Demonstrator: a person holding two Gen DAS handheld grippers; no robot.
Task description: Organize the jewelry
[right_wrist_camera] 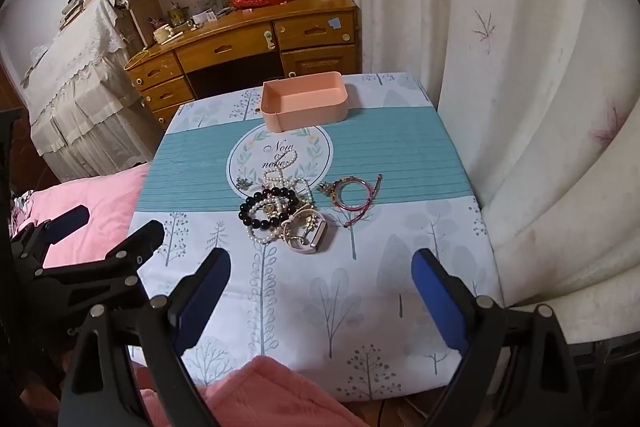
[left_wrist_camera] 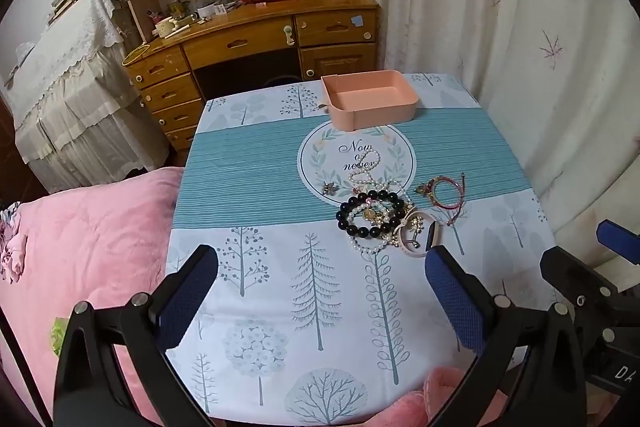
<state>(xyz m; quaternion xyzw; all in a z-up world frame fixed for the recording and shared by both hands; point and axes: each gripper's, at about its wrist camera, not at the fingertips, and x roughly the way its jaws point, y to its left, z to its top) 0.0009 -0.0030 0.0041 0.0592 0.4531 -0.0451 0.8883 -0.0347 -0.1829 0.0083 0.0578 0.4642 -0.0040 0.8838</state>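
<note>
The jewelry (left_wrist_camera: 380, 215) is lying in a tangled heap on the table (left_wrist_camera: 256, 163), just on the near side of the round printed emblem (left_wrist_camera: 320, 155) and spilling onto it. In the heap you are looking at a black bead bracelet (left_wrist_camera: 370, 213), a pearl strand (left_wrist_camera: 366, 167) trailing toward the far side, and a pale watch strap (left_wrist_camera: 418, 233) at the near right edge. A red cord bracelet (left_wrist_camera: 448, 193) is sitting just to the right, apart from the pile. The pink tray (left_wrist_camera: 370, 103) is standing at the far edge, well apart from the heap. You are holding the left tool (left_wrist_camera: 322, 265) over the near part of the table with its jaws spread wide and nothing between them. Your right tool (right_wrist_camera: 320, 263) is hanging likewise, jaws apart and gripping nothing, beside the curtain (right_wrist_camera: 520, 67) on the right. A pink blanket (left_wrist_camera: 88, 235) is lying to the left.
</note>
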